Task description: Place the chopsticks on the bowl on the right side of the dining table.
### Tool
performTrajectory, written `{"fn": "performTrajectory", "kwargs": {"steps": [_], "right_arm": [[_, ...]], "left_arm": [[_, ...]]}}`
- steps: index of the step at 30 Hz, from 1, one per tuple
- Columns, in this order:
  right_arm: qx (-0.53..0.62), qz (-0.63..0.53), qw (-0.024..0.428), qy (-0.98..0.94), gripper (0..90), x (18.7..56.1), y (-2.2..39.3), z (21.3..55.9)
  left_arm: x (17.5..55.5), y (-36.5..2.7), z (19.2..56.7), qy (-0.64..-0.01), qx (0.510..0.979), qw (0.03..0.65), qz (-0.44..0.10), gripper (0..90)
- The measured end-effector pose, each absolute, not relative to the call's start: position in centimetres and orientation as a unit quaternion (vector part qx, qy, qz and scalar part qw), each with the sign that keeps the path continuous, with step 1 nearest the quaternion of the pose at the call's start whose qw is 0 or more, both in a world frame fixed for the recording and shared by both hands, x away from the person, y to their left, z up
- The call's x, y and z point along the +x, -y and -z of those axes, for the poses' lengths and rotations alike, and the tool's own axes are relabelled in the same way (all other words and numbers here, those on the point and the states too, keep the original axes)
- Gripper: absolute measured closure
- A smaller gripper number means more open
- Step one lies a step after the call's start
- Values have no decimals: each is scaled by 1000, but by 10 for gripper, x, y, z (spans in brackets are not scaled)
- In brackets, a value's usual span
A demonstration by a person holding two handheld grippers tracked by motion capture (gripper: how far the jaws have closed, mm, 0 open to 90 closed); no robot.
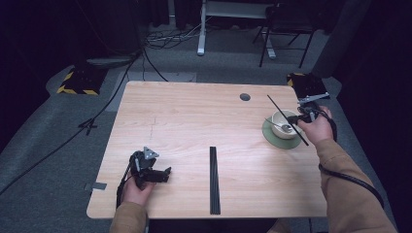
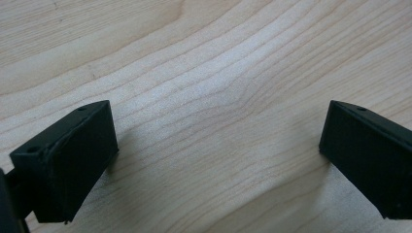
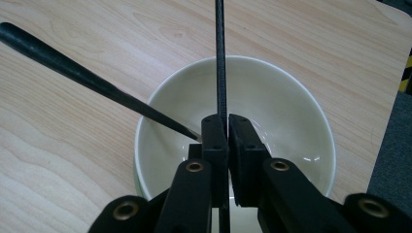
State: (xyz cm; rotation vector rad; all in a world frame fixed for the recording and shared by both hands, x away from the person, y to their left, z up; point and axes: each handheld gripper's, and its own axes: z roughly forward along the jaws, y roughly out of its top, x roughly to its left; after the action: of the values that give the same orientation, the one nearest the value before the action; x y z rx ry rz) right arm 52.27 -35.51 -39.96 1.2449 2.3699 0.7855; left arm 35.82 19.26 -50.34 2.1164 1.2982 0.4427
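Pale wooden tabletop (image 1: 194, 121) carries a cream ceramic bowl (image 1: 285, 124) at three o'clock, where the right gripper (image 3: 224, 127) pinches one thin black chopstick (image 3: 221, 58) above it. If tilted, that chopstick could knock the dark-handled spoon (image 3: 73, 68) leaning inside or tip the bowl; the left gripper (image 2: 214, 145) rests wide and empty at seven o'clock.

The spoon (image 3: 92, 82) runs off the frame's edge, its bowl hidden behind the jaws.

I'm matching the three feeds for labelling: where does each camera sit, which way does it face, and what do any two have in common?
High view: above the person's side, looking forward and down at the table; both forearms, left gripper, right gripper.
Left gripper view: on the left gripper, facing bare tabletop between wide-apart jaws.
Right gripper view: on the right gripper, looking down into the bowl, jaws clamping a chopstick.
Shared: high and right views both show bowl, chopstick and spoon.
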Motion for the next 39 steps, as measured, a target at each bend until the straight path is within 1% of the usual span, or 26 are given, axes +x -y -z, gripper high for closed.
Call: {"fn": "performTrajectory", "kwargs": {"steps": [5,7,12,20,24,34,39], "right_arm": [[443,-274,176,-835,850,525,353,405],[446,-277,184,-831,781,526,352,406],[444,-305,208,-816,654,519,349,398],[424,-337,217,-812,524,500,338,376],[415,-358,207,-810,498,489,330,370],[386,-397,169,-816,478,456,302,366],[366,-398,152,-827,481,443,286,365]], "left_arm": [[358,-193,503,-490,799,305,-167,5],[358,-193,503,-490,799,305,-167,5],[358,-193,503,-490,799,305,-167,5],[358,-193,503,-490,799,305,-167,5],[358,-193,503,-490,799,305,-167,5],[359,-193,503,-489,799,305,-169,5],[359,-192,504,-490,798,307,-172,4]]}}
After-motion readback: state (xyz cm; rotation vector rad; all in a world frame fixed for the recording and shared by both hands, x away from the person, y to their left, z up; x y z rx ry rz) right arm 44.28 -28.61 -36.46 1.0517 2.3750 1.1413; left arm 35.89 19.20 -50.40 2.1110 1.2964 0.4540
